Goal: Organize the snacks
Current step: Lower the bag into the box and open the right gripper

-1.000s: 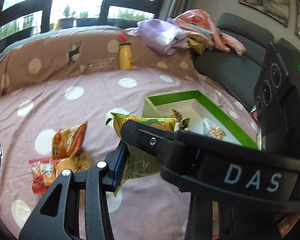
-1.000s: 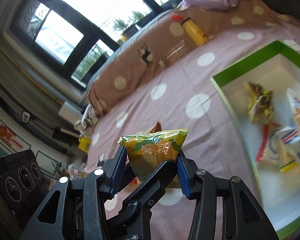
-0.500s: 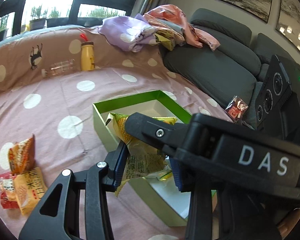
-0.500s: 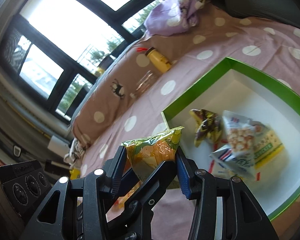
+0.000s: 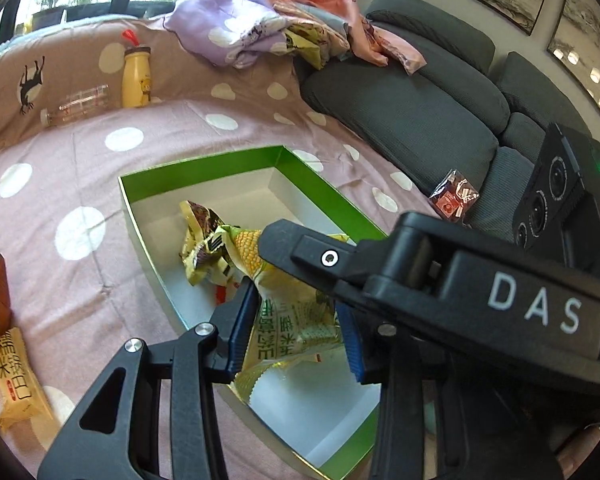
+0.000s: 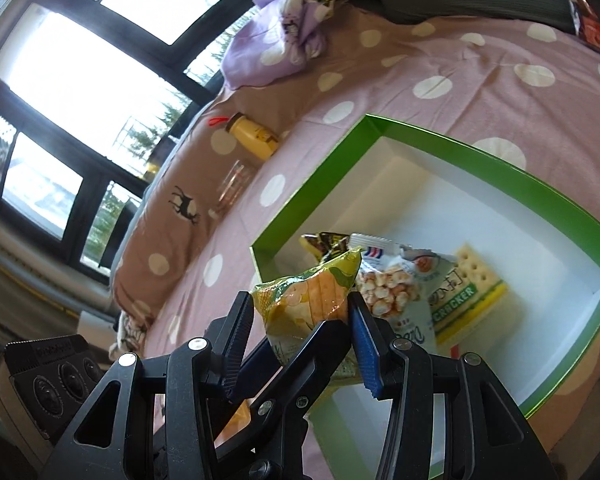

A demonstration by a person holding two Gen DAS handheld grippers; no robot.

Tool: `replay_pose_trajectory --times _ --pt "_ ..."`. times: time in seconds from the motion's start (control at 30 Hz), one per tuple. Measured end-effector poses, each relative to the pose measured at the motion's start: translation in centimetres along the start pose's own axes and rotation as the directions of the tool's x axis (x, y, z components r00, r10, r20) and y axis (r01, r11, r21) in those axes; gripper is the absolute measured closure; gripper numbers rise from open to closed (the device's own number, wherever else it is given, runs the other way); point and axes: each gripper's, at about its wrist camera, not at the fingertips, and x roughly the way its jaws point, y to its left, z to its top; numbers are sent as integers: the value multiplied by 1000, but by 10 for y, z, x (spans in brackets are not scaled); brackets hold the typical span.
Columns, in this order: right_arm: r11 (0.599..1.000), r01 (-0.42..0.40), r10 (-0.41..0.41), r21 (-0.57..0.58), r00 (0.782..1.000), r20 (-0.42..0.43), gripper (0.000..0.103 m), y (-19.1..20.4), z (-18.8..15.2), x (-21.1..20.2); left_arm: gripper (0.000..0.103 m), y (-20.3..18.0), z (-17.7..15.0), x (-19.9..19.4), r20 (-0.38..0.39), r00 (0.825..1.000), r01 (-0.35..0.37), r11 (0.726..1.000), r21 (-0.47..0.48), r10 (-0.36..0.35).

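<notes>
A yellow and green snack bag with corn printed on it (image 5: 288,320) is held up over the open green box with white insides (image 5: 204,170). The bag is squeezed by the left claw (image 5: 294,332), whose blue pads (image 5: 240,328) are pressed onto both of its sides. The same bag is also pinched by the right claw (image 6: 300,328), which is closed tight on its top part. The box is set on a pink bed cover with white dots (image 5: 100,280).

Three snacks are seen lying inside the box: a crinkled brown and gold bag (image 5: 202,236), a white bag of little round puffs (image 6: 388,284) and a pack of crackers with a green band (image 6: 460,296). Two orange snack bags (image 5: 8,376) are left on the cover, well apart from the box. A yellow bottle with a red cap (image 5: 137,78) is stood at the far edge of the bed.
</notes>
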Motion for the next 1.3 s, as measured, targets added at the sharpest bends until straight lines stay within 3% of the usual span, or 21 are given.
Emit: replay_pose_trajectory --times 0.47,0.7,0.8,0.93,1.0,1.03,1.13,1.3 --pt "993 103 -103 54 995 -5 52 -16 3 5 65 -1 -6 23 -86 996 16 999 -46 -20" --pt "986 146 -148 84 989 17 52 -24 5 1 60 -3 -9 24 -78 997 2 998 -56 -7" --pt "986 155 -157 58 987 30 52 -20 5 -1 51 -1 -8 13 -42 999 -16 999 -46 14" --pt "988 155 -156 20 986 63 52 -8 4 -4 30 8 -7 -8 2 996 -88 995 -45 88" --pt "989 150 -149 -3 985 82 44 -2 2 -5 26 17 -8 -22 15 993 -114 992 -47 115" --pt "989 145 -143 -16 985 91 36 2 1 -6 21 22 -9 -29 22 991 -134 990 -51 135" --pt "991 121 -114 -51 987 113 30 13 -2 -5 18 44 -10 -53 49 971 -231 969 -90 236" --pt "988 69 -59 -140 995 78 21 38 -13 7 7 89 -26 -92 54 915 -382 901 -204 400"
